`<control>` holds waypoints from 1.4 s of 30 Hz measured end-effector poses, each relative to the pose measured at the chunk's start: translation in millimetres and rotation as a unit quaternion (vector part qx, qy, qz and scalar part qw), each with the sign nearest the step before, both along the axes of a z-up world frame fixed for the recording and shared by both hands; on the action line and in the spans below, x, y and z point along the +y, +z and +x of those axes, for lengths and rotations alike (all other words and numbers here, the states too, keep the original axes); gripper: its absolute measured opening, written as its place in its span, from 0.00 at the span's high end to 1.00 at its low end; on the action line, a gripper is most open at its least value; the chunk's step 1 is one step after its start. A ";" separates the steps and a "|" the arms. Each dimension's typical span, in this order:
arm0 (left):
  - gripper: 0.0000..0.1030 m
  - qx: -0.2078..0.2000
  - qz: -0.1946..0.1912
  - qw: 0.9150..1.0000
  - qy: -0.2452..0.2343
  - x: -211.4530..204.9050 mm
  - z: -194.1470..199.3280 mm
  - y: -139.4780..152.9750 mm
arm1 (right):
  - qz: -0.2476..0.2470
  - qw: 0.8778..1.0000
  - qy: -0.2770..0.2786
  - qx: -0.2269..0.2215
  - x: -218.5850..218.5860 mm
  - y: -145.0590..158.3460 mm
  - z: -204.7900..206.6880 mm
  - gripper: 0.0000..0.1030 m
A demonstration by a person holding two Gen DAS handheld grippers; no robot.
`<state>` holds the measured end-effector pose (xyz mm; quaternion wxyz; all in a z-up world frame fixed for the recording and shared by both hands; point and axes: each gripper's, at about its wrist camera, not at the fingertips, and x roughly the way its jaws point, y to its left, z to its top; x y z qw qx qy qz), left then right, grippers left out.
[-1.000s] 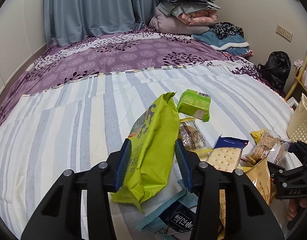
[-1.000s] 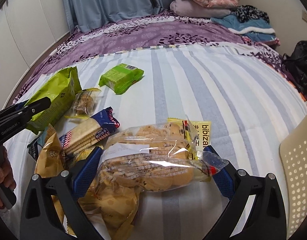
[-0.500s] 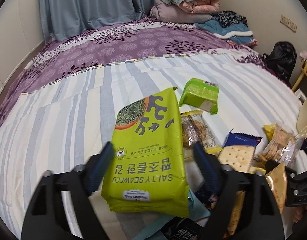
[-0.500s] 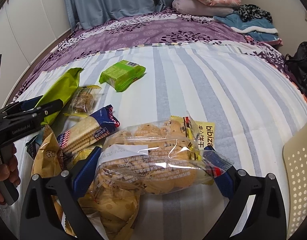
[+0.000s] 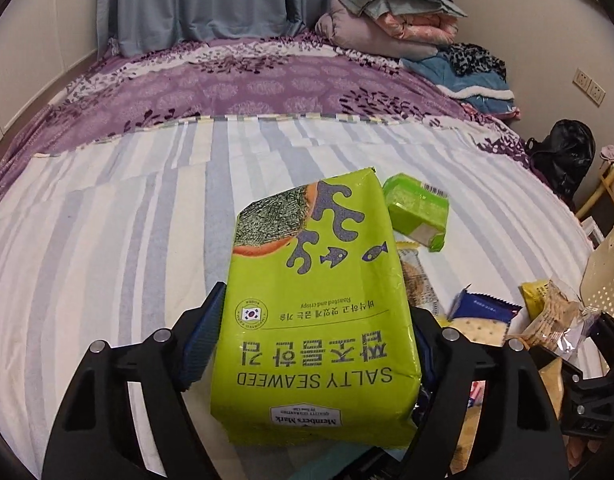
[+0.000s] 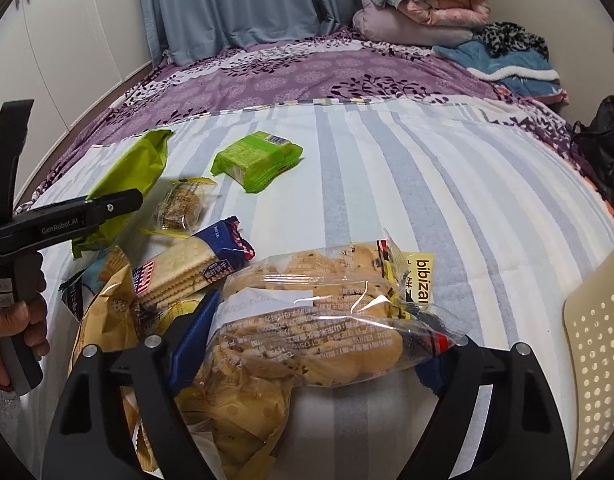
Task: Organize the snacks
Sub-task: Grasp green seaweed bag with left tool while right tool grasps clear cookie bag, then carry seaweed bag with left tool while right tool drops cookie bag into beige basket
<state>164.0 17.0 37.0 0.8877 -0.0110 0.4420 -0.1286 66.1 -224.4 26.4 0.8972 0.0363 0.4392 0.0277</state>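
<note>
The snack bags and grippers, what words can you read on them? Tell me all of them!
"SALTY SEAWEED", "Roasted and crispy", "Member's Mark": on the seaweed bag, upside down.
Korean letters on the seaweed bag: large, not transcribed.
"bibiza...": on the yellow pack, cut off.
"GenRobot.AI": on the left gripper.
Small print on the cookie bag: too small.
Chinese characters on the cracker pack: too blurred.
Barcode on the green pack: unreadable.

Black gripper [image 5: 313, 344], blue pads [image 5: 199, 344]
</note>
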 end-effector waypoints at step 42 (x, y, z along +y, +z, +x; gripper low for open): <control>0.23 -0.163 0.073 0.961 -0.212 -226.3 -182.5 136.7 | 0.025 0.955 -0.241 -0.171 -219.7 98.3 -189.3 0.19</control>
